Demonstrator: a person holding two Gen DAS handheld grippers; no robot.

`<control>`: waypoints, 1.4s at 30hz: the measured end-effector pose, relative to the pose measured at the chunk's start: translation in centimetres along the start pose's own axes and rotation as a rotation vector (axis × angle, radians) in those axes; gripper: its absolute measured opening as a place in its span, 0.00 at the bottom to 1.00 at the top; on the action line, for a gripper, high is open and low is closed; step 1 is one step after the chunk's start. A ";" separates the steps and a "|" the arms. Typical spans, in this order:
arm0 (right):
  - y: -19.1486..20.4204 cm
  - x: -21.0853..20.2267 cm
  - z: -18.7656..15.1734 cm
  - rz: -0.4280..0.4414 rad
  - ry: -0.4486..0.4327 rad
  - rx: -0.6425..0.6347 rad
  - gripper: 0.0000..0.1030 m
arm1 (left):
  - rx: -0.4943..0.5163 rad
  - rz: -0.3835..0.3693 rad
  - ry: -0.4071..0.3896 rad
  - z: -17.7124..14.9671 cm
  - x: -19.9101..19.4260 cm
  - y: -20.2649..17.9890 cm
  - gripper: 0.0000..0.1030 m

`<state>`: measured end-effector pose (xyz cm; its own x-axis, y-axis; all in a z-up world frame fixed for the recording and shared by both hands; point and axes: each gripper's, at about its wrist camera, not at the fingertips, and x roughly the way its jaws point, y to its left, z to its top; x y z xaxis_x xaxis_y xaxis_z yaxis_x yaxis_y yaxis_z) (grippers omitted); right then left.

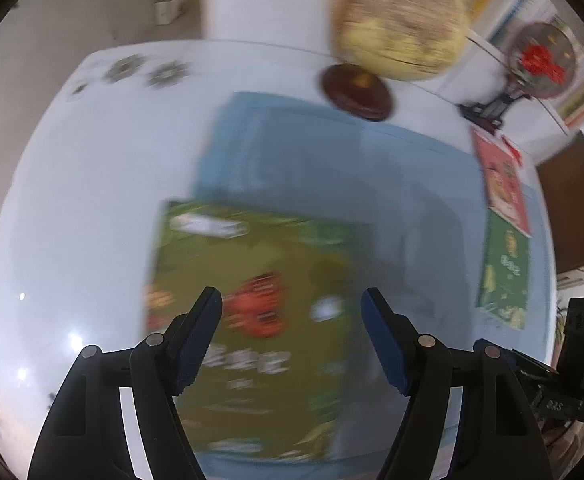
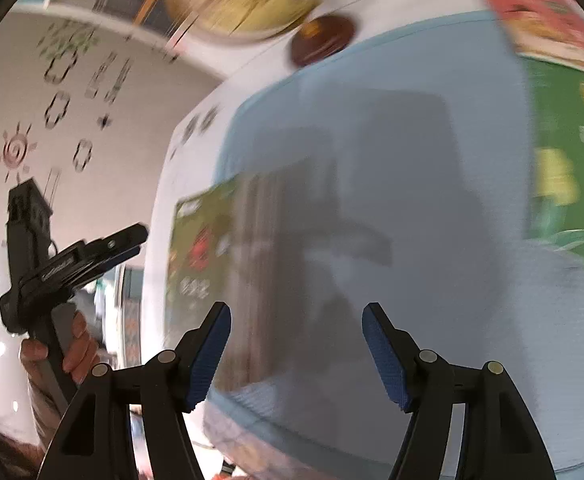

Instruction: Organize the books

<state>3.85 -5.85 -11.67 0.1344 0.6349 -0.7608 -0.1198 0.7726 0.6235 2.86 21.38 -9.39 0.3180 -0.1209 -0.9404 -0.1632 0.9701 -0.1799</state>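
While both views are smeared by blur, the white table [image 1: 72,200] fills most of each, with a light blue mat [image 1: 371,168] spread over its middle. On the mat's near left part lies an olive-green book [image 1: 260,272], flat and cover up. At the mat's far right edge lie a green book [image 1: 505,276] and a red book [image 1: 503,184], touching end to end. Behind the mat stands a yellowish globe [image 1: 399,28] on a dark round base [image 1: 355,90], and a small fan [image 1: 541,60] sits further right. The left gripper [image 1: 292,300] hangs over the olive-green book, jaws apart, nothing between them. The right gripper [image 2: 295,316] points down at bare mat, jaws likewise apart and empty. A hand [image 2: 72,352] grips the left tool's handle.
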 end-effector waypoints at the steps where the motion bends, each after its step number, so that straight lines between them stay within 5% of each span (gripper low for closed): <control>1: -1.0 -0.9 0.2 -0.009 -0.013 0.012 0.64 | 0.017 -0.010 0.001 0.5 0.6 -2.0 0.68; 11: -13.6 -12.5 5.9 -0.168 -0.259 0.082 0.64 | 0.180 -0.099 -0.009 4.6 6.3 -18.7 0.68; 19: -21.4 -14.6 11.9 -0.243 -0.371 0.111 0.64 | 0.267 -0.153 -0.042 8.2 14.6 -29.7 0.68; 29: -25.1 -12.6 18.6 -0.294 -0.425 0.082 0.64 | 0.264 -0.129 -0.004 10.2 21.3 -33.6 0.69; 38: -25.7 -10.2 20.9 -0.267 -0.338 0.068 0.68 | 0.363 -0.173 -0.013 10.1 20.9 -35.9 0.71; 42: -24.1 -9.7 20.6 -0.256 -0.321 0.026 0.69 | 0.408 -0.125 -0.028 9.8 20.0 -35.9 0.72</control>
<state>25.75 -30.54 -15.60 0.4570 0.3894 -0.7997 -0.0185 0.9030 0.4292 24.21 -13.81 -18.96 0.3378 -0.2428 -0.9094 0.2597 0.9527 -0.1579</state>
